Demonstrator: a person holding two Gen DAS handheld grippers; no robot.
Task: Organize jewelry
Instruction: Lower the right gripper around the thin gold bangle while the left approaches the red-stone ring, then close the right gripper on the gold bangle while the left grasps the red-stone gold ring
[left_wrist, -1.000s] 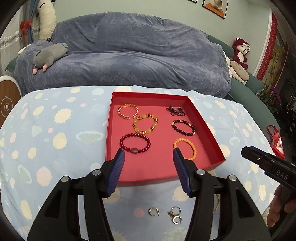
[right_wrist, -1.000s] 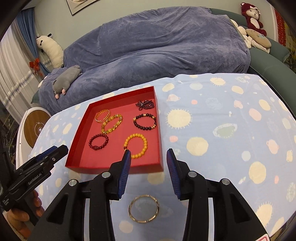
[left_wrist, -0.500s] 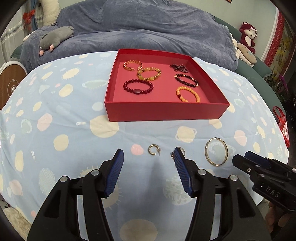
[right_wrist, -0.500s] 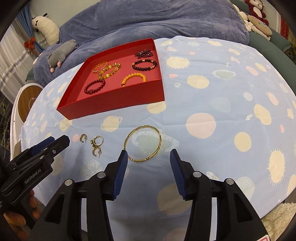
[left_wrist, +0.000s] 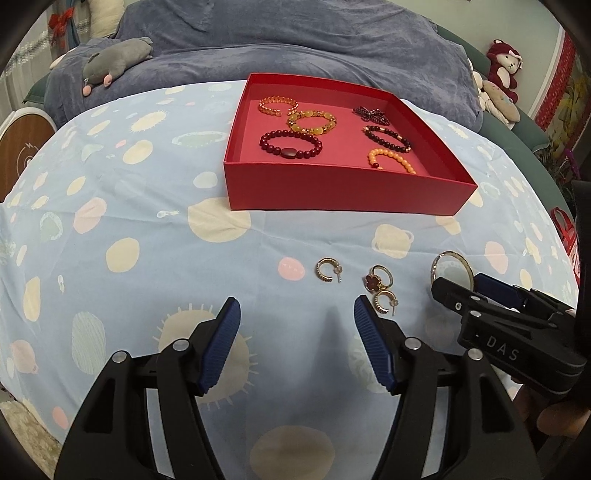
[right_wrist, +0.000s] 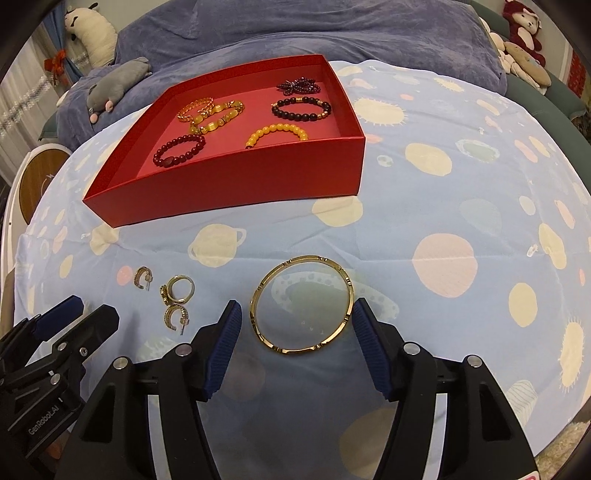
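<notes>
A red tray (left_wrist: 343, 194) (right_wrist: 236, 190) holds several beaded bracelets. On the cloth in front of it lie a gold hoop earring (left_wrist: 327, 269) (right_wrist: 142, 277), a gold ring with a red stone (left_wrist: 378, 277) (right_wrist: 179, 288), a second hoop earring (left_wrist: 384, 301) (right_wrist: 176, 316) and a gold bangle (right_wrist: 301, 302) (left_wrist: 450, 267). My left gripper (left_wrist: 295, 325) is open and empty, short of the earrings. My right gripper (right_wrist: 297, 319) is open, its fingers either side of the bangle's near half, apart from it.
The table wears a light blue cloth with pale spots (left_wrist: 147, 236). Behind it is a sofa under a blue-grey cover (left_wrist: 295, 44) with a grey plush toy (left_wrist: 114, 59). More plush toys (left_wrist: 502, 74) sit at the right.
Both grippers have pulled back from the tray and dropped toward the loose jewelry. The right gripper now straddles the bangle. Both stayed open.
</notes>
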